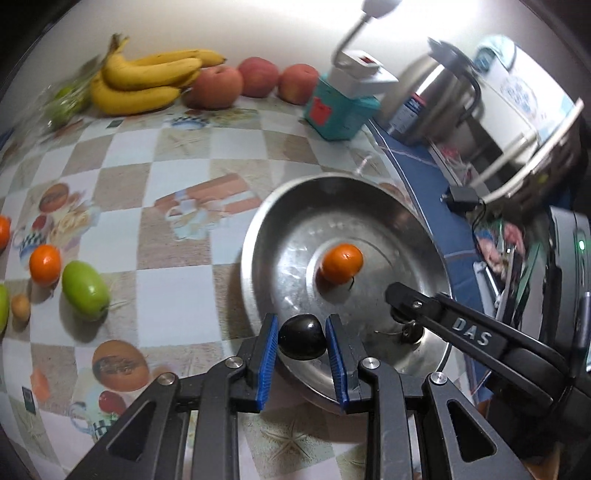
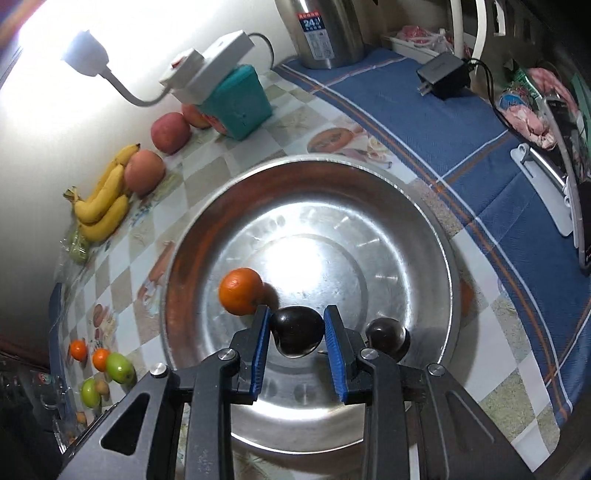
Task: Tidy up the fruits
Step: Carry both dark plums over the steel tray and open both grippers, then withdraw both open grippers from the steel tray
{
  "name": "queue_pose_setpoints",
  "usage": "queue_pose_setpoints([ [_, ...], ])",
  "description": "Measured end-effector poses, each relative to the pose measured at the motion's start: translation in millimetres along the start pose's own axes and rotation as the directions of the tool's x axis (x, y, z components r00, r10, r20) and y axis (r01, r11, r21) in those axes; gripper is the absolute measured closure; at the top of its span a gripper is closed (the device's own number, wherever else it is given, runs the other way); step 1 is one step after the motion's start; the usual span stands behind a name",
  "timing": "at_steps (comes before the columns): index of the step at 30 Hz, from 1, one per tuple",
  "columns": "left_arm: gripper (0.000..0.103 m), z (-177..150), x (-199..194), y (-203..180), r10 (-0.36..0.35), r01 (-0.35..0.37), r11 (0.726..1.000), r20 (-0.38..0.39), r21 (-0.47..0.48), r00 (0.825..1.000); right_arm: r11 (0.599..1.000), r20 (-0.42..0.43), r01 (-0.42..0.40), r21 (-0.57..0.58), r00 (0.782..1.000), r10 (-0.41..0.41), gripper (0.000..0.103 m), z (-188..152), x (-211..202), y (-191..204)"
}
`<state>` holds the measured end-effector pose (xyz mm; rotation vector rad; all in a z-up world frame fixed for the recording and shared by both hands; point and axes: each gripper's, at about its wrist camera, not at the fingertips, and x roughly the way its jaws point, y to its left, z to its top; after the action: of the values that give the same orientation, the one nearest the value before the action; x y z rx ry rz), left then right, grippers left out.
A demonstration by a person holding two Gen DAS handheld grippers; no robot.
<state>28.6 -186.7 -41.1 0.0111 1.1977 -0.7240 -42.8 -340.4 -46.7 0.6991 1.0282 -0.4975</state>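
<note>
You've got 1 round stainless steel basin on the checkered fruit-print tablecloth. Inside it: 1 small orange mandarin on the floor, plus 1 dark plum showing just right of your R gripper.

Your R gripper, black w/ blue ribbed pads, pinches a 2nd dark glossy plum over the basin interior; pads press both sides. It angles steeply down, mandarin just beyond its left finger.

Your L gripper, same build, pinches a dark plum too, over the basin's near rim, pointing down at a slant. In the L view the other tool's black arm w/ "DAS" lettering reaches in from the right over the basin.

Counts outside the basin:
- 1 bunch yellow bananas by the wall.
- 3 red-pink apples in a row beside the bananas.
- 2 orange mandarins at the table's far left end.
- 2 green oval fruits next to them, 1 small tan round fruit between.
- 1 clear bag w/ green stuff, blurred, can't ID.

Other: 1 teal box w/ white clip lamp on top, 1 steel kettle & 1 black charger on blue plaid cloth.
</note>
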Motion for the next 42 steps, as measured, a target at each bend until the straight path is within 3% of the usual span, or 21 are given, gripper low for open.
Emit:
queue_pose_setpoints([
  [11,0.072,-5,10,-4,0.027,-0.027,0.998,-0.009,0.053,1.000,0.999,-0.042,0.030,-0.020,0.999,-0.031,0.072,-4,14,3],
  [13,0.054,-5,9,-3,0.030,-0.029,0.998,-0.005,0.048,1.000,0.999,-0.047,0.038,-0.030,0.998,-0.039,0.072,-5,15,4],
  [15,0.047,-4,7,-3,0.029,-0.029,0.998,-0.005,0.047,1.000,0.998,-0.041,0.043,-0.043,0.998,-0.045,0.070,-5,13,6],
  [18,0.046,-3,4,-2,0.025,-0.025,0.999,0.001,0.044,1.000,0.998,-0.028,0.050,-0.046,0.998,-0.051,0.062,-4,9,7],
  [22,0.041,1,-3,3,0.035,-0.035,0.999,0.008,0.027,0.999,0.998,-0.010,0.049,-0.046,0.999,-0.050,0.059,-2,3,7],
  [26,0.036,5,-10,15,0.108,-0.108,0.994,-0.006,-0.005,0.994,0.997,0.010,0.048,-0.059,0.999,-0.047,0.047,-2,-3,9],
  [31,0.029,7,-20,43,0.297,-0.298,0.952,-0.025,-0.065,0.955,0.993,0.005,0.065,-0.102,0.998,-0.065,0.041,-4,0,17],
  [33,0.026,7,-25,60,0.340,-0.342,0.933,-0.036,-0.109,0.940,0.990,0.002,0.070,-0.120,0.998,-0.071,0.039,-5,1,20],
  [37,0.013,7,-38,89,0.386,-0.387,0.904,-0.041,-0.184,0.922,0.984,0.005,0.077,-0.161,0.997,-0.077,0.038,-9,3,29],
  [38,0.011,7,-42,94,0.392,-0.392,0.900,-0.040,-0.192,0.919,0.982,0.005,0.077,-0.171,0.997,-0.078,0.034,-10,3,31],
  [39,0.005,7,-47,101,0.406,-0.404,0.892,-0.037,-0.202,0.913,0.981,0.004,0.077,-0.181,0.997,-0.078,0.024,-11,4,33],
  [42,0.000,7,-57,111,0.439,-0.432,0.876,-0.014,-0.213,0.898,0.975,0.009,0.075,-0.208,0.997,-0.075,0.017,-15,4,40],
])
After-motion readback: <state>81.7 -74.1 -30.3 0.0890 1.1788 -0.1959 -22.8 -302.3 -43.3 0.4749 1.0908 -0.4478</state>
